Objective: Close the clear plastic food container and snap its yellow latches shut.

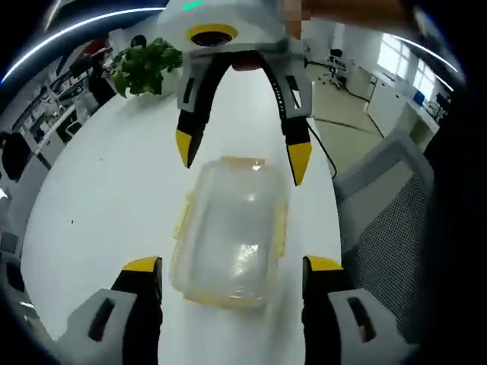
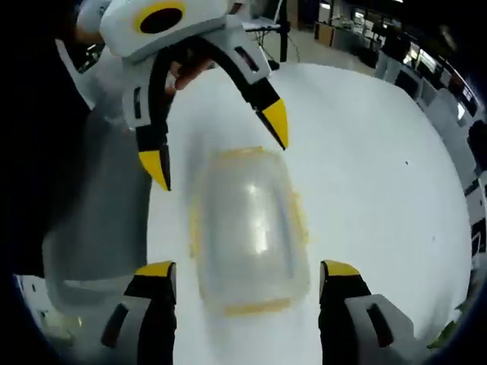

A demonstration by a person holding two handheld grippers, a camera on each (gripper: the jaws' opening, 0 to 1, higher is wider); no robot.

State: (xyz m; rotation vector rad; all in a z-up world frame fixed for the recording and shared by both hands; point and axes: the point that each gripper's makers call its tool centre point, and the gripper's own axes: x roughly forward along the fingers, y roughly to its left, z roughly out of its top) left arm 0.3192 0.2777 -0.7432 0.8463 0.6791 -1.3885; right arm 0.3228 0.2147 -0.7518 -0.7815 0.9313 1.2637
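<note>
On the left of the left gripper view a potted plant [image 1: 141, 67] stands at the far edge of the white table [image 1: 99, 198]. In the middle lies the clear container [image 1: 230, 232], its lid resting on top, its long axis running straight away from the camera. The left gripper [image 1: 232, 266] has its yellow-tipped jaws spread wide, one on each side of the container's near end, touching nothing. At the far end the right gripper [image 1: 242, 156] comes in from the opposite side, its jaws also apart and its tips hanging just over the far corners. To the right of the table stands a grey mesh chair [image 1: 396, 220].

In the right gripper view the same layout appears mirrored. The left gripper [image 2: 221, 144] reaches in from the upper left with a person's hand [image 2: 186, 72] behind it, the container [image 2: 247, 228] sits in the middle with yellow latches [image 2: 298, 217] along its long sides and another at the near short end, and the right gripper [image 2: 247, 270] straddles that near end with jaws wide and empty. This view is blurred, so I cannot tell whether any latch is already down.

The two grippers face each other along the container's length, each about equally near its own end. The side latches lie across that axis, so the next move likely calls for pressing inward from the long sides.
</note>
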